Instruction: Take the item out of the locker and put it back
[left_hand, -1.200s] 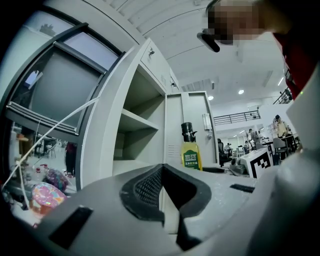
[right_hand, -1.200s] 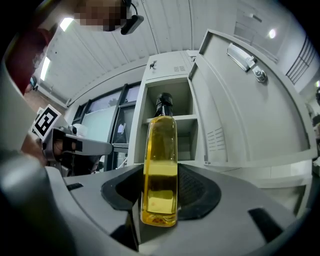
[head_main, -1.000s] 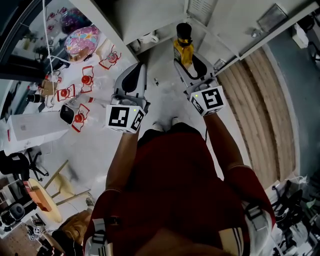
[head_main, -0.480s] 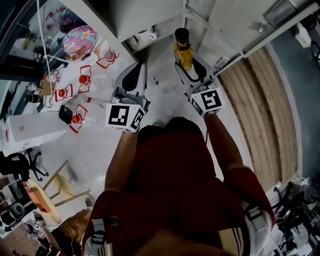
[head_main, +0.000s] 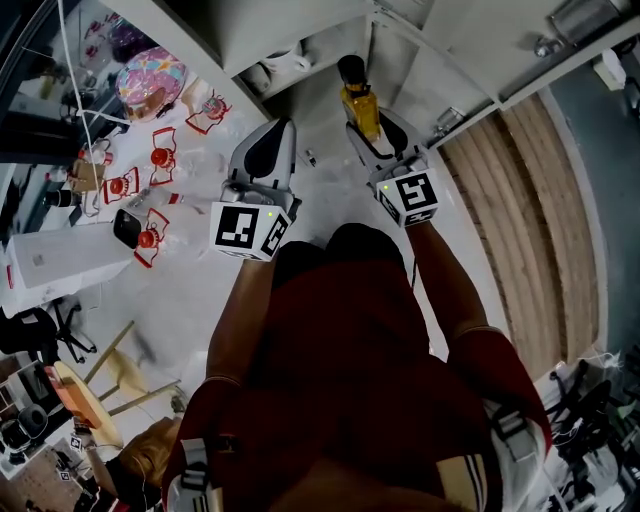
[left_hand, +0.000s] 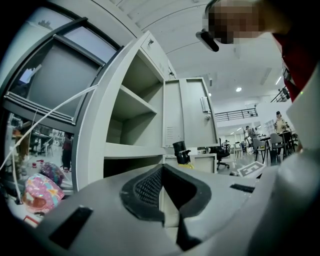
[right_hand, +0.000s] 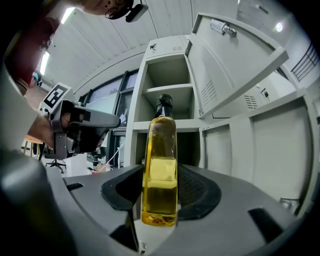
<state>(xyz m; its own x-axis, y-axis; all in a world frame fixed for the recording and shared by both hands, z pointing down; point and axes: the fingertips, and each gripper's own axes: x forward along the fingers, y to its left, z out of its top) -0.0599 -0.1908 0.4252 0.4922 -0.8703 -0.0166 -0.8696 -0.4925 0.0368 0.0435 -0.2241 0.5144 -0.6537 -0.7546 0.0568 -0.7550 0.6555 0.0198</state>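
Note:
A tall bottle of yellow oil (right_hand: 160, 165) with a black cap stands upright between the pads of my right gripper (right_hand: 160, 172), which is shut on its lower body. In the head view the bottle (head_main: 358, 103) and right gripper (head_main: 364, 126) are held just in front of the open grey locker (head_main: 300, 45). The locker's shelves (right_hand: 167, 90) look bare and its door (right_hand: 235, 60) is swung out to the right. My left gripper (head_main: 283, 128) hangs beside the right one, shut with nothing in it (left_hand: 162, 170). From the left gripper view only the bottle's cap (left_hand: 181, 151) shows.
A white table (head_main: 200, 190) at the left carries a pink patterned bag (head_main: 150, 82), several red-and-white items (head_main: 160, 158) and a white box (head_main: 60, 258). Wooden slats (head_main: 520, 200) run along the right. Closed locker doors (right_hand: 270, 150) stand right of the open one.
Both grippers have sunk, the right one more, with the bottle still in it. In the head view the bottle has shifted slightly up and left, toward the locker.

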